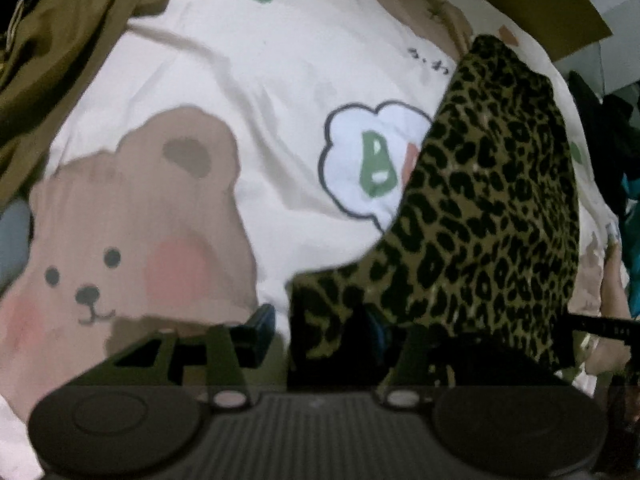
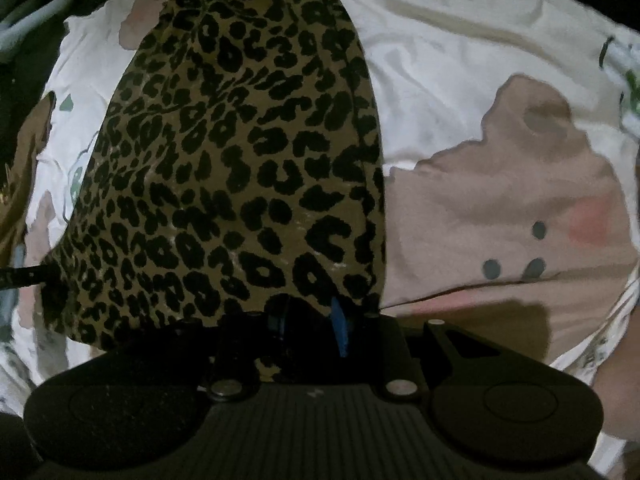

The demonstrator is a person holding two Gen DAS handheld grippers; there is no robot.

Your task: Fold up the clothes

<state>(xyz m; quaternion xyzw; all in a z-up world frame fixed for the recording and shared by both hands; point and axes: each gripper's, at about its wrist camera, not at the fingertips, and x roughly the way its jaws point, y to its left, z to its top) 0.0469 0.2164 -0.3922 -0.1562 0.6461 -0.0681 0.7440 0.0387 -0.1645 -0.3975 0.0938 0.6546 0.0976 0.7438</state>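
Over the bear-print sheet (image 1: 248,80), right tool (image 2: 308,320) is pinching the leopard-print garment (image 2: 240,152); left tool (image 1: 320,332) is standing spread, leopard cloth draping between its fingers.

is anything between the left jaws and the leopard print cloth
Nothing visible. The leopard print cloth drapes right at the left gripper, over its right-hand finger, with only the bear sheet behind. The right gripper grips the cloth's edge.

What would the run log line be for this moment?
stage: folding | item: leopard-print garment on bear-print sheet | right gripper: shut on garment edge | left gripper: open
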